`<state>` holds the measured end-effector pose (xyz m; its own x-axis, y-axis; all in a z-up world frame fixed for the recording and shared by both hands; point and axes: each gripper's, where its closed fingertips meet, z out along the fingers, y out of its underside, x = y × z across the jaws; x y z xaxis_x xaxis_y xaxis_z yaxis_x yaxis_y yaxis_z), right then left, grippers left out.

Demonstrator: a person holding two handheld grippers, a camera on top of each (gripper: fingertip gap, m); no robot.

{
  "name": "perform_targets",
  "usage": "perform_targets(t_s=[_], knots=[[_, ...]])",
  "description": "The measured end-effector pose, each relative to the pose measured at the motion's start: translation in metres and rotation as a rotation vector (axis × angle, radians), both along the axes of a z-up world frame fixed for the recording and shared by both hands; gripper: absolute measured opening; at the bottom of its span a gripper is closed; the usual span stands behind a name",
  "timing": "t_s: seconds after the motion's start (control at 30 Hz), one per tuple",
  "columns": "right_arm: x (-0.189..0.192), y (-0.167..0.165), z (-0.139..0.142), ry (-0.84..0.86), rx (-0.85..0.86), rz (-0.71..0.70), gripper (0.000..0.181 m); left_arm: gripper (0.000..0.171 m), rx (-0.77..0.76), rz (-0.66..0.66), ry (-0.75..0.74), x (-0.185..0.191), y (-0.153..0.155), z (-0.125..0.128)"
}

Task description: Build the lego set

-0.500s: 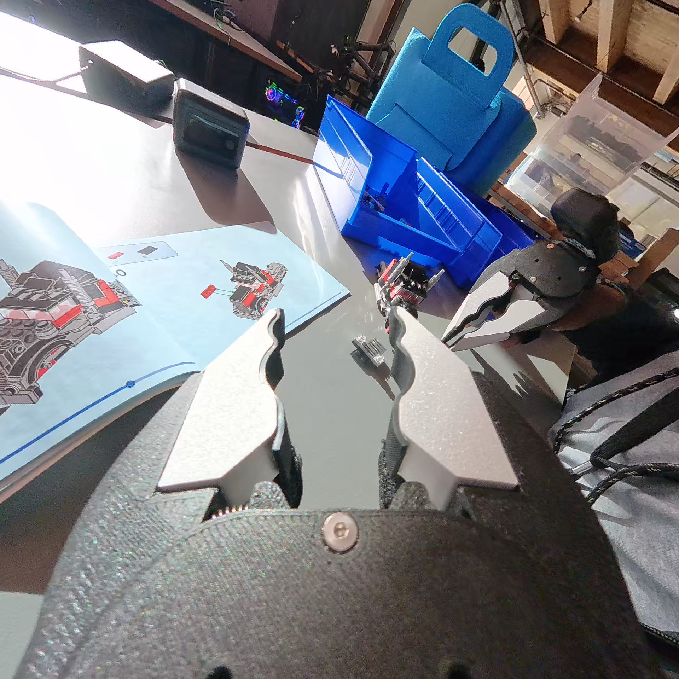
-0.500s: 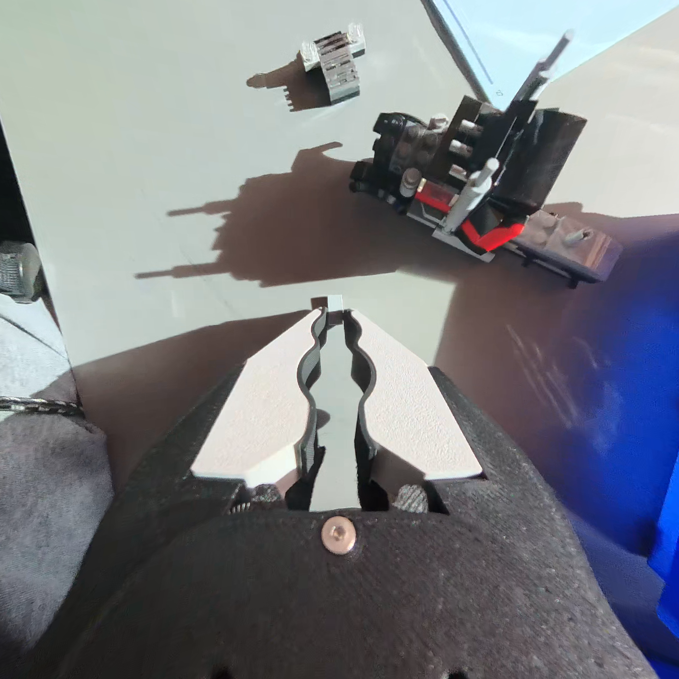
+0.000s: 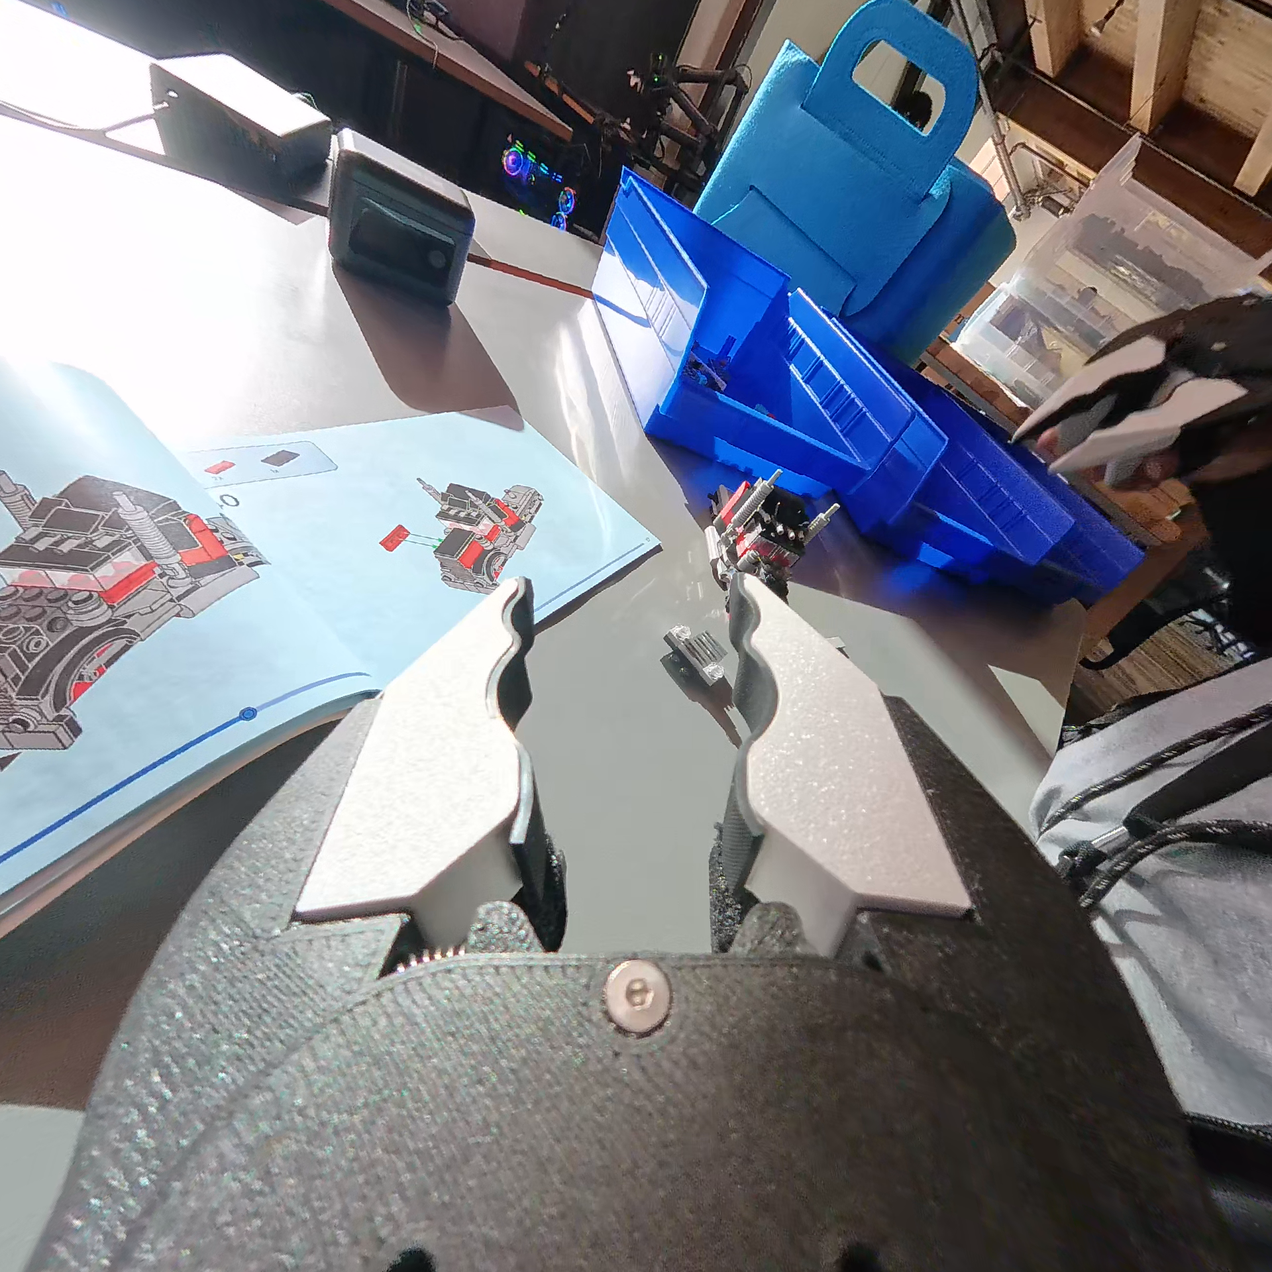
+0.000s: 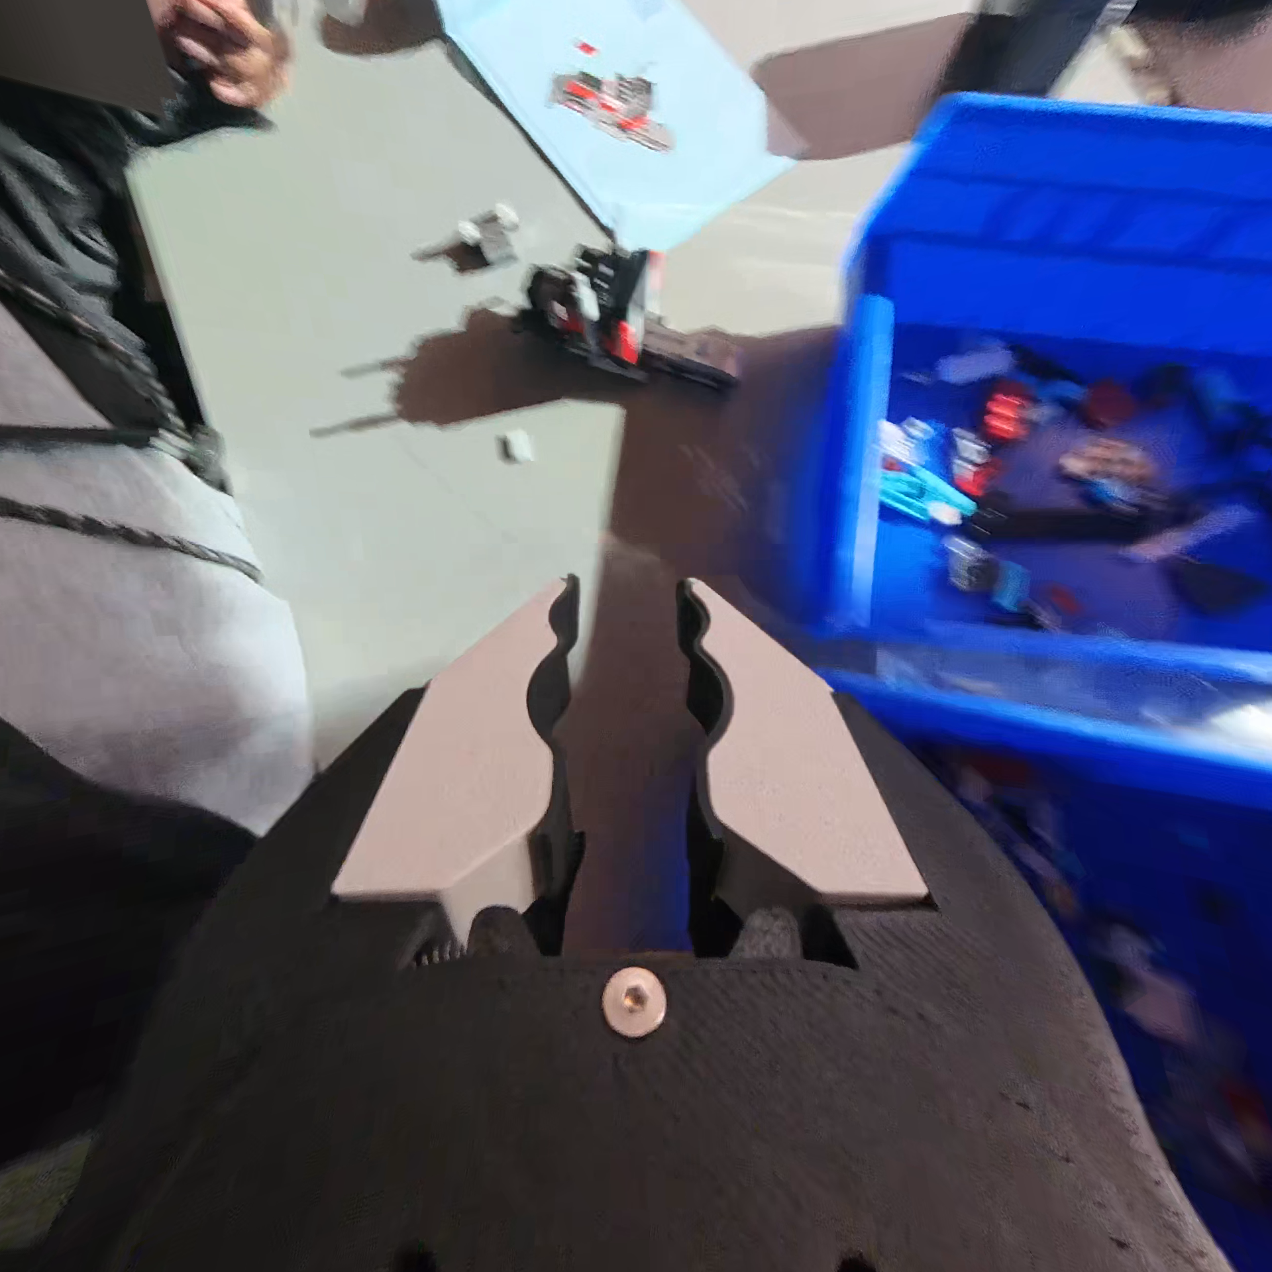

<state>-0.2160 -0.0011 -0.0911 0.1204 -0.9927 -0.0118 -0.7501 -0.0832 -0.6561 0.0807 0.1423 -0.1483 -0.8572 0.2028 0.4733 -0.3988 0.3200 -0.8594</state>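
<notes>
Daylight floods the pale grey counter in the left wrist view, where the left gripper hovers low with its jaws wide and empty, their inner edges wavy and dark, their outer faces matte grey. Bare counter lies open between them; a small ribbed grey piece sits just inside the right finger's tip, and the part-built black and red lego truck stands beyond it, close to the blue plastic bins. An open instruction booklet lies to the left, its corner near the truck. Two dark boxes sit farther back, and a blue felt bag stands behind the bins. The right gripper hangs above the bins at the far right. The right wrist view is blurred by motion: the right gripper is held above the counter's shaded part, jaws moderately parted with nothing between them. A blue bin of mixed loose pieces stands just to their right. Ahead, well apart, the truck casts a long shadow, with what seems a tiny pale piece nearer on the counter.
</notes>
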Motion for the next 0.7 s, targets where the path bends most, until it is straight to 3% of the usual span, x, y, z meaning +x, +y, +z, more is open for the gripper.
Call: perform_targets(t_s=[0.17, 0.3, 0.57, 0.7], knots=[[-0.088, -0.091, 0.026, 0.209, -0.298, -0.013, 0.028, 0.057, 0.018, -0.003, 0.001, 0.0, -0.001, -0.003], [-0.143, -0.139, 0.004, 0.464, -0.39, 0.132, 0.028, 0.057, 0.044, -0.003, -0.008, -0.001, -0.003, -0.007], [-0.178, -0.137, -0.078, 0.831, -0.179, 0.44, 0.013, 0.057, 0.097, 0.034, -0.073, 0.001, -0.006, -0.015], [-0.195, -0.139, -0.096, 0.977, -0.1, 0.477, 0.007, 0.057, 0.096, 0.046, -0.069, 0.003, -0.006, -0.015]])
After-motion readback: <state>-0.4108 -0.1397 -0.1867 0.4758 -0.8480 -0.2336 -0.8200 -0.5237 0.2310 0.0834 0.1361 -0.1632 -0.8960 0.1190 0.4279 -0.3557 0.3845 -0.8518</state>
